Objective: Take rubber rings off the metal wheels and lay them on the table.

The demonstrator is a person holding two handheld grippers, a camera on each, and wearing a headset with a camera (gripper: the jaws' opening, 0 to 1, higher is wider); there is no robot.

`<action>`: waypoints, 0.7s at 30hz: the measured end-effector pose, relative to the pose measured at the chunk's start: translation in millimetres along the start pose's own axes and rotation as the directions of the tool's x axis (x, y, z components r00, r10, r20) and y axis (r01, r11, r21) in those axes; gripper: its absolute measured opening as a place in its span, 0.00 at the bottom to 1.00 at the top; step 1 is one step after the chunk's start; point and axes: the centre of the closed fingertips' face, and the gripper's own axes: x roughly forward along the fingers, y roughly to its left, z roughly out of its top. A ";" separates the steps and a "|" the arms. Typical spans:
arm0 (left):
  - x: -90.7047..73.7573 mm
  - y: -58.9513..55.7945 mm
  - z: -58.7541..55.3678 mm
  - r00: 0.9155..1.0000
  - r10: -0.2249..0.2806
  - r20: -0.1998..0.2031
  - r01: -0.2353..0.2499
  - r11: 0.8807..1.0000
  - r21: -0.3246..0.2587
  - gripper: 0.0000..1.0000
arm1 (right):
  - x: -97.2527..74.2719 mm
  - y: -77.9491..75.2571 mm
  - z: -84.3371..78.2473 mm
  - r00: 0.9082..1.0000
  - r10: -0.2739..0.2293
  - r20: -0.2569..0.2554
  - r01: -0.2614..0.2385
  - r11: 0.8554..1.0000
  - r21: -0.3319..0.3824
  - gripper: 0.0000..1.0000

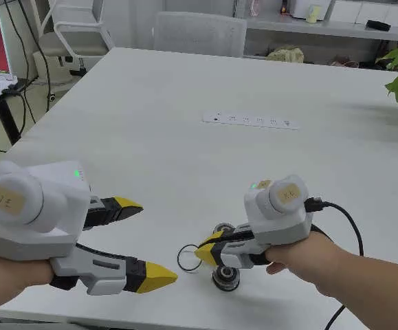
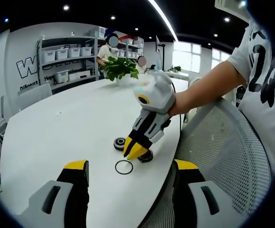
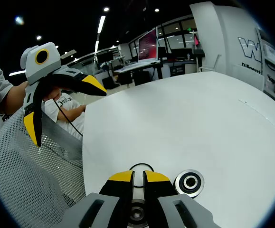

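Left tool point(image 1: 154, 240), well left of the loose rubber ring point(image 1: 188, 258), hangs clear, jaws wide apart and empty, likely standing by. That ring lies flat on the desk point(image 1: 185, 137). Right tool point(image 1: 209, 252), just right of the ring, has its jaws closed to a slit over a metal wheel point(image 1: 225, 278); any ring pinched is hidden. Second wheel point(image 1: 223, 228) beyond, half covered.

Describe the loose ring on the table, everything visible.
The ring is a thin black hoop, rubber by its look, round and undeformed. It lies flat on the white table close to the near edge, apart from the wheels. The right gripper has its yellow tips right at the ring's rim; whether they touch it cannot be told. In the right gripper view the jaws hide the ring's near part. The left gripper is apart from it.
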 end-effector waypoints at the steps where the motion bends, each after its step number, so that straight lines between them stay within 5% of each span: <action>1: 0.1 -0.1 -0.1 1.000 -0.001 -0.001 0.001 1.000 0.000 0.70 | -0.8 -0.3 0.2 1.000 -0.001 0.001 0.001 1.000 0.000 0.05; 21: 8.2 -0.3 7.0 1.000 -0.019 -0.012 0.019 0.999 0.026 0.69 | -24.9 -2.8 -0.8 1.000 -0.007 0.022 0.007 1.000 -0.012 0.10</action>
